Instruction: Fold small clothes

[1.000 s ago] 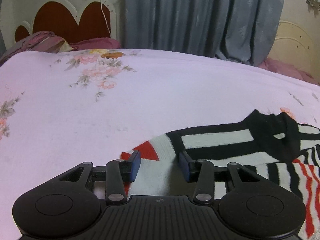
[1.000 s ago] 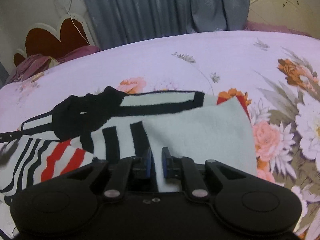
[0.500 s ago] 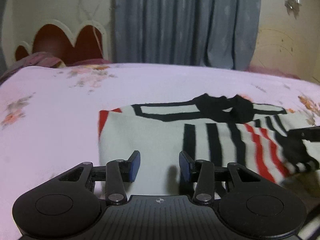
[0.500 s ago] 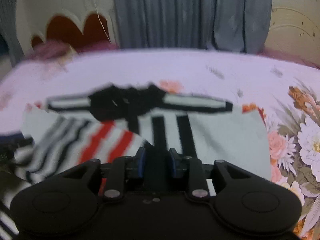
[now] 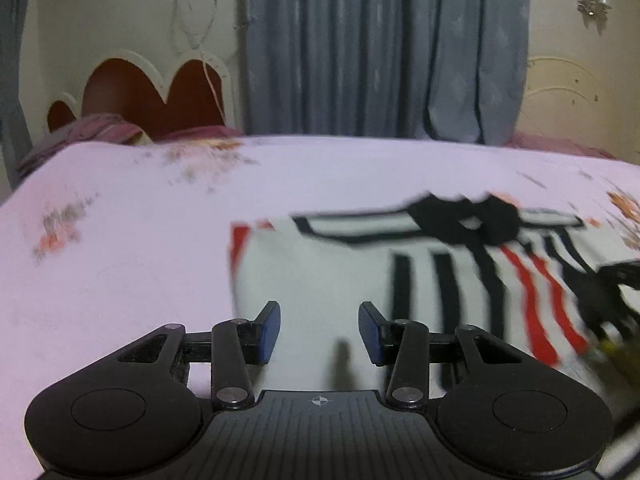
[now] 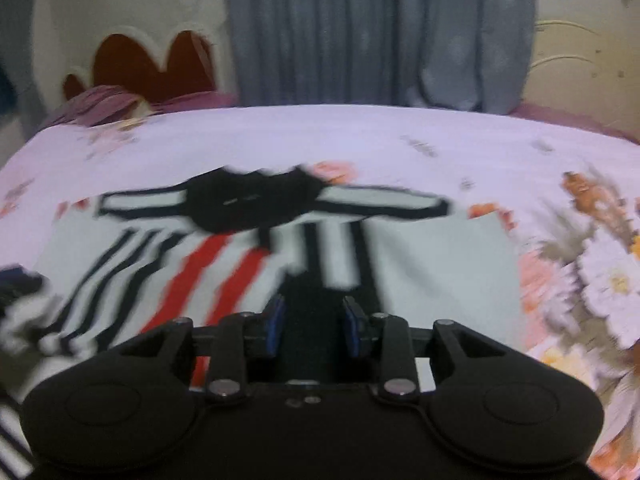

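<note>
While both tools hang low over the bed, the left gripper (image 5: 319, 332) stands half wide with nothing between its blue pads (image 5: 269, 330), and the plain white left part of the striped top (image 5: 320, 276) lies just ahead of and under its tips. The right gripper (image 6: 312, 326) sits narrower, its jaws opening at this moment; dark cloth shows in the gap, but blur hides whether the pads touch it, and nothing looks pinched.

Outward from the tools, the garment lies flat on the floral bedsheet (image 5: 140, 260), its long axis running left to right across both views, the black collar (image 6: 248, 200) on the far side and the near hem toward the grippers. A folded sleeve with red and black stripes (image 6: 208, 276) crosses the middle. Judging by this, each hand is nearest its own end, the left at the white side edge, the right at the black-striped panel (image 6: 336, 256), so a next fold would likely bring one end across the long axis.

Against the frame a second back, the right tool was nearly closed on the white flap and has let go; the left has slid sideways off the red corner, and the top now looks spread squarer
</note>
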